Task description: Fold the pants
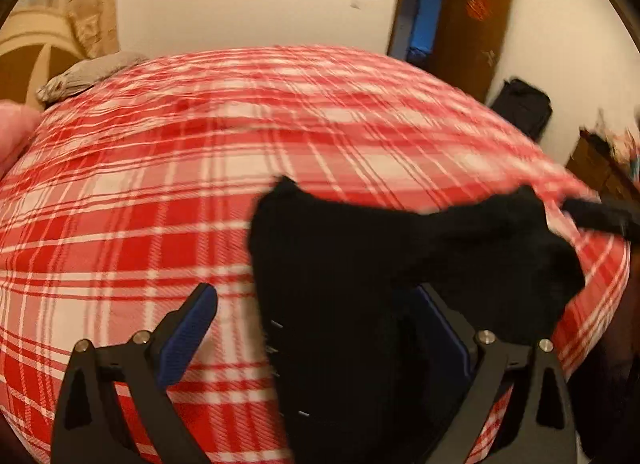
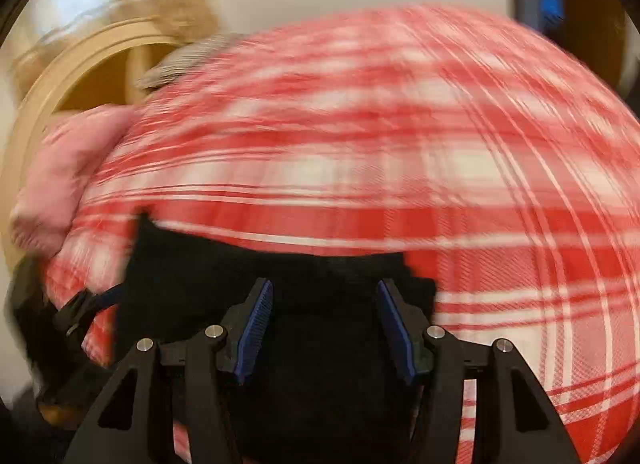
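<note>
The left gripper (image 1: 316, 324) stands spread wide above a red-and-white plaid bedspread (image 1: 160, 184), one blue-padded finger (image 1: 188, 336) at seven o'clock in its wrist view clear of any cloth, the other at five o'clock half covered by the black pants (image 1: 360, 284) draped against it; the pads do not press on the fabric. The pants lie bunched across the lower right of that view, running from centre toward three o'clock, where a dark strip of the garment trails near the edge of the bed. The right gripper (image 2: 326, 324) is partly spread, its two blue pads (image 2: 254, 328) hanging over the same black pants (image 2: 240, 264), which fill the space between and below them at six o'clock; whether the pads touch the cloth cannot be told through the blur. In that view the plaid bedspread (image 2: 400, 144) rises behind, a pink cushion (image 2: 72, 168) sits at nine o'clock and a curved wooden headboard (image 2: 80, 64) at ten. In the left view a grey pillow (image 1: 88, 76) rests at ten o'clock and a brown door (image 1: 472, 32) stands open at one.
</note>
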The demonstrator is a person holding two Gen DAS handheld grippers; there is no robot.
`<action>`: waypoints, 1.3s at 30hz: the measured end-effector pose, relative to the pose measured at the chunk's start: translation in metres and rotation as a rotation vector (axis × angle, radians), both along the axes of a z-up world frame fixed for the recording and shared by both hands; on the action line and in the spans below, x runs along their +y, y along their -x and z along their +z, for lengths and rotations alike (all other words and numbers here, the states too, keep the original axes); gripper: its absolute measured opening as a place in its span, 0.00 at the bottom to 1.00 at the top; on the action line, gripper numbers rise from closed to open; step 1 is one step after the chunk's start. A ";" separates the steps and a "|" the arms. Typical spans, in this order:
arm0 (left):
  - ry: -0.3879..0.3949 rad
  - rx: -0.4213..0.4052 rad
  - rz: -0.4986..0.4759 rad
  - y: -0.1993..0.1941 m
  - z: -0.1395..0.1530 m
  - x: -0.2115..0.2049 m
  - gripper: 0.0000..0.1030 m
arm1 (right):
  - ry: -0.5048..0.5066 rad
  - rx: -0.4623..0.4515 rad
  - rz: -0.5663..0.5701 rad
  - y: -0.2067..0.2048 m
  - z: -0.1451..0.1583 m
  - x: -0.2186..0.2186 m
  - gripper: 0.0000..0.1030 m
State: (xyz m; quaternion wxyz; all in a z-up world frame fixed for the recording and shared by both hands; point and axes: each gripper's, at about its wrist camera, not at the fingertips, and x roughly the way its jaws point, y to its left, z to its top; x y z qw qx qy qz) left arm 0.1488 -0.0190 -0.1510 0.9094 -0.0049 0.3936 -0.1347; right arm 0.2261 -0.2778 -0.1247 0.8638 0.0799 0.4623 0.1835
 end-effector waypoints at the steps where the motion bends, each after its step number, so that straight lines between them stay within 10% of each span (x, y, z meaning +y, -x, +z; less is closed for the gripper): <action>1: -0.011 0.008 -0.019 0.002 -0.004 -0.005 0.97 | -0.016 -0.007 0.002 0.006 0.003 -0.004 0.54; 5: -0.035 0.027 -0.069 0.008 -0.018 -0.017 0.97 | 0.113 -0.122 -0.011 0.037 0.025 0.005 0.54; 9: -0.011 -0.019 -0.023 0.003 -0.003 -0.003 0.97 | 0.003 -0.204 0.078 0.067 0.047 0.011 0.54; 15: 0.029 -0.076 0.123 -0.031 0.019 0.027 1.00 | 0.166 -0.009 0.169 0.082 -0.003 0.028 0.54; 25: 0.034 0.012 0.150 -0.062 -0.018 0.030 1.00 | 0.334 -0.043 0.239 0.106 0.004 0.033 0.54; 34: 0.073 -0.023 0.149 -0.033 0.002 0.043 1.00 | 0.167 -0.170 0.219 0.103 0.030 0.029 0.54; 39: 0.060 -0.049 0.127 -0.014 0.008 0.040 1.00 | 0.258 -0.115 0.180 0.081 -0.003 0.026 0.55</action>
